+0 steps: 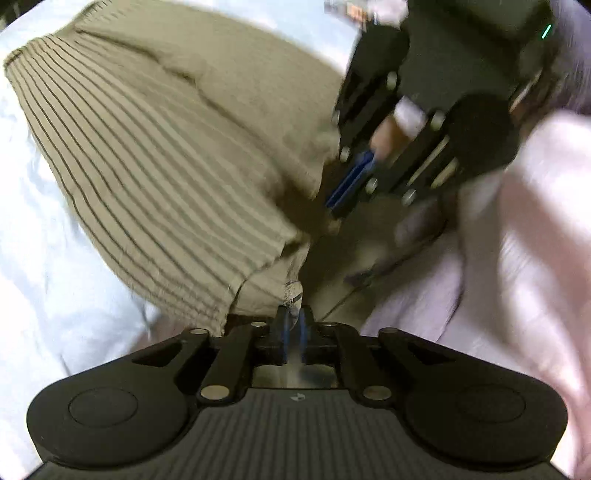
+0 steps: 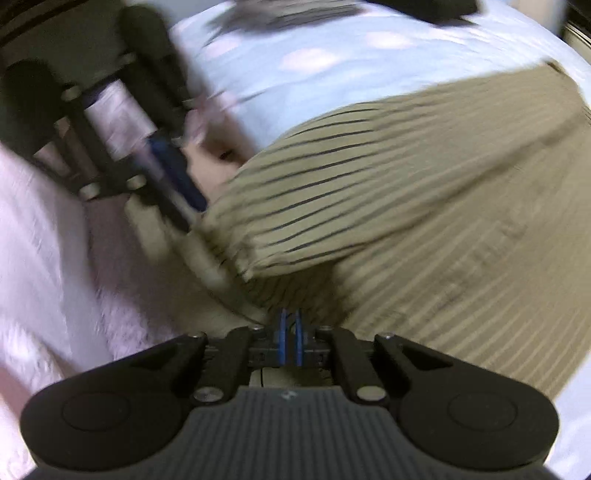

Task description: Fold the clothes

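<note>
A tan garment with thin dark stripes (image 1: 166, 166) lies bunched on a bed, and the right wrist view shows it (image 2: 424, 184) spreading to the right. My left gripper (image 1: 293, 325) points steeply down, its blue pads nearly together with a pale hem of the garment pinched between them. The right wrist view has this gripper (image 2: 188, 218) at upper left, tips on the garment's edge. My right gripper (image 2: 290, 325) is shut, its narrow blue pads meeting tan cloth at their tips. From the left wrist camera it (image 1: 332, 210) sits close by at upper right, tips in the fabric.
A light blue sheet with pale spots (image 2: 295, 74) covers the bed under and beyond the garment. A pink fleecy blanket (image 1: 517, 258) lies beside the grippers. Dark blurred items (image 2: 424, 11) sit at the bed's far edge.
</note>
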Demonstrator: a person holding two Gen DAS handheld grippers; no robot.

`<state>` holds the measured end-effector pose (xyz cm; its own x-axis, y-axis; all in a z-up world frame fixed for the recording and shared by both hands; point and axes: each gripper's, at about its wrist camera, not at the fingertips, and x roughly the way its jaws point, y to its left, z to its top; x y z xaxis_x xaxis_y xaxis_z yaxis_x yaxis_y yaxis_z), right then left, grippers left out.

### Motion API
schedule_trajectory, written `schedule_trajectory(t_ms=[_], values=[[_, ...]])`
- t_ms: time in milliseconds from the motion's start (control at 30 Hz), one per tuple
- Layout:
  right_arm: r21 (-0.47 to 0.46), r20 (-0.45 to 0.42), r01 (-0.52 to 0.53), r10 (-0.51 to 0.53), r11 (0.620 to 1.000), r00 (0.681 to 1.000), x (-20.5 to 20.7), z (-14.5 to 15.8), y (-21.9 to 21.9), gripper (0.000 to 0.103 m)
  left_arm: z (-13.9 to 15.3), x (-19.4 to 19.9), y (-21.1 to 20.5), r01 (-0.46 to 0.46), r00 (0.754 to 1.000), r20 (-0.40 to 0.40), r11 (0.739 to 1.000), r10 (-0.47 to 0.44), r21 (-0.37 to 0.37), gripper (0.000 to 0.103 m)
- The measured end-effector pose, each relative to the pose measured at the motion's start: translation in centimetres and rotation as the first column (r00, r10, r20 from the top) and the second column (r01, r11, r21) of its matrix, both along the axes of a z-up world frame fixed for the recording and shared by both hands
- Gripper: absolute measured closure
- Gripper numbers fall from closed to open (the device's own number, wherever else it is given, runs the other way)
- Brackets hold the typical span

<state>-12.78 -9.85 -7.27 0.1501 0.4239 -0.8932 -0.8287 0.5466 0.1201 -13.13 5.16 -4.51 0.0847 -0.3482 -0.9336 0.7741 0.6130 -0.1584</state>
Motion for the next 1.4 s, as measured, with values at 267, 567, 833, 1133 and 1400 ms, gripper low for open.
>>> schedule_trajectory(t_ms=[267, 567, 833, 1133, 1400], values=[[0.143, -0.147, 0.355, -0.335, 0.924, 0.931, 2.7, 0.2, -2.4, 0.072, 2.8, 4.1, -1.6, -0.123, 0.985, 0.103, 0.979, 0.141, -0.163, 0.079], [0.150, -0.354, 0.532, -0.457, 0.834, 0.816, 3.5, -4.5, -0.2, 0.065, 0.7, 8.2, -1.9, -0.199, 0.974, 0.097, 0.979, 0.203, -0.046, 0.079], [0.150, -0.474, 0.612, -0.486, 0.777, 0.734, 4.5, -5.9, 0.4, 0.100, 0.1, 9.1, -1.7, -0.256, 0.961, 0.104, 0.966, 0.257, -0.027, 0.079], [0.153, -0.464, 0.611, -0.490, 0.777, 0.739, 3.2, -2.6, -2.7, 0.101, 0.5, 10.9, -1.1, -0.280, 0.954, 0.102, 0.959, 0.283, -0.037, 0.079], [0.175, -0.481, 0.603, -0.467, 0.778, 0.742, 3.0, -2.8, -3.2, 0.101, 0.8, 15.3, -3.3, -0.329, 0.939, 0.090, 0.943, 0.331, -0.041, 0.077]])
